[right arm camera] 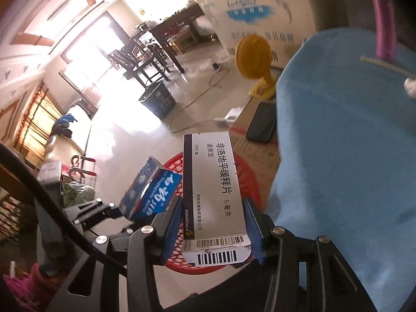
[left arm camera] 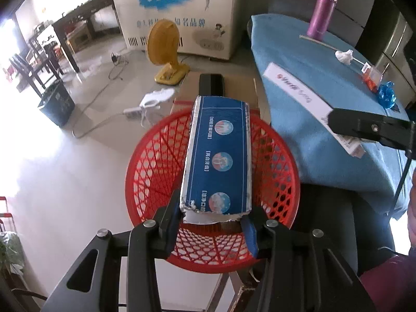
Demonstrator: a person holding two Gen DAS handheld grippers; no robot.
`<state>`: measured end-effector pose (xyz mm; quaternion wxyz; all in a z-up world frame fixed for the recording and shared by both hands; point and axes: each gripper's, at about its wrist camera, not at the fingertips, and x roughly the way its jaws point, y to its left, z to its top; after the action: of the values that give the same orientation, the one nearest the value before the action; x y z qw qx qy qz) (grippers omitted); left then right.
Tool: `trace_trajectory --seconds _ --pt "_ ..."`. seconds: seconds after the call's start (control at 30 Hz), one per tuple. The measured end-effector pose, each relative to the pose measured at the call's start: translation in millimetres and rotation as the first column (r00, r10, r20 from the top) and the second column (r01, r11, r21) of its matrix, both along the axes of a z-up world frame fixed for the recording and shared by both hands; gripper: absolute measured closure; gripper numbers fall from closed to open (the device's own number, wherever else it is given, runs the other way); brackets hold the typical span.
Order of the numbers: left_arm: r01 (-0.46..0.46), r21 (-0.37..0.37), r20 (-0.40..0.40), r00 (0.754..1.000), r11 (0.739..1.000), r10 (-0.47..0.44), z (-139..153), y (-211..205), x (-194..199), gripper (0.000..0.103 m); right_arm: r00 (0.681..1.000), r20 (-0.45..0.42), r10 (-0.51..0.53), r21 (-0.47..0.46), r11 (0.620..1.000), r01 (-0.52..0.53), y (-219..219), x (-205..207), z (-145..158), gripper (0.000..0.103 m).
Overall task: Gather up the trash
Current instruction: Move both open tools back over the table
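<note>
left tongs (left arm camera: 212, 223): clamped on the blue toothpaste box (left arm camera: 217, 161), tilted down over the red basket (left arm camera: 145, 166) for dropping.
right tongs (right arm camera: 212, 230): gripping the white medicine box (right arm camera: 212, 182) lengthwise, basket just beyond.
remaining trash: crumpled tissue (left arm camera: 344, 56) on blue table (left arm camera: 299, 59), well beyond.

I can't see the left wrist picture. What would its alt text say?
The left gripper holds a blue toothpaste box by its torn end above a red plastic basket. To the right, a blue-covered table carries a purple flask, a crumpled tissue and a white box. A yellow fan stands on the floor beyond.
</note>
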<state>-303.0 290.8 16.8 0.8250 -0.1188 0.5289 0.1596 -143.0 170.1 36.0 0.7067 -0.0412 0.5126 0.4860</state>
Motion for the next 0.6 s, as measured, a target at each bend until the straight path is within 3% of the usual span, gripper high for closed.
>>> trace_trajectory --seconds 0.2,0.4,0.6 --pt "-0.014 -0.015 -0.01 1.0 1.0 0.014 -1 3 -3 0.052 0.989 -0.147 -0.013 0.053 0.998 0.021 4 14 -15 0.046" --pt "0.001 0.003 0.008 1.0 1.0 -0.001 5 0 2 0.051 0.988 -0.122 -0.09 0.096 0.99 0.102 -16 19 -12 0.045" --pt "0.076 0.016 0.027 0.997 0.997 -0.076 12 -24 19 0.051 0.981 -0.064 -0.181 0.106 0.977 0.187 -46 28 -6 0.045"
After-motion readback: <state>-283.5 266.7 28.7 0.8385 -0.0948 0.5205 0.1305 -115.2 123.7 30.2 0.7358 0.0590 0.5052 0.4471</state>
